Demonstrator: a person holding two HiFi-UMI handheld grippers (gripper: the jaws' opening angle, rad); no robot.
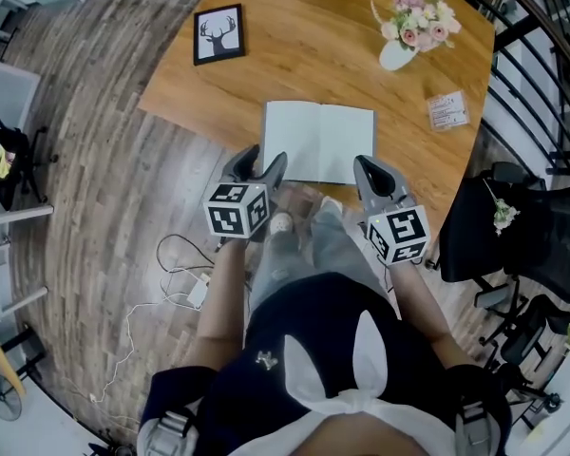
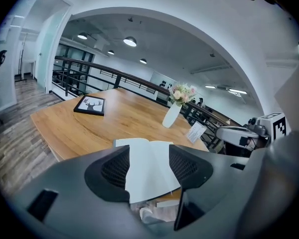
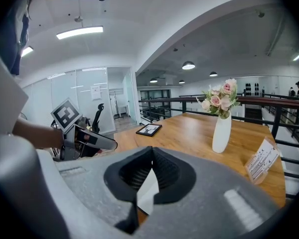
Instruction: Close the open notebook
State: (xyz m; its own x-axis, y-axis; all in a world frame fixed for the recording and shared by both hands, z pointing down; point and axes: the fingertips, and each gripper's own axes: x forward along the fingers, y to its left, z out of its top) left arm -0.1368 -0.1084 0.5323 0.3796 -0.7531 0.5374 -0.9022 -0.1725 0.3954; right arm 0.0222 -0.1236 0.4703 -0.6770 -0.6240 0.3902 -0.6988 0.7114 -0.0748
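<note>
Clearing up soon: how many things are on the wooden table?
4: open notebook at the near edge, deer picture far left, flower vase far right, small card at right edge.

**Around the wooden table**

A light-brown wooden table with rounded corners fills the upper middle of the head view. A black-framed picture of a deer's head lies near its upper left edge. At the upper right stands a white vase of pink and cream flowers. Below the vase, a small white printed card sits near the table's right edge. A black office chair stands at the frame's right. White cables trail over the grey-brown plank floor at lower left.
</note>
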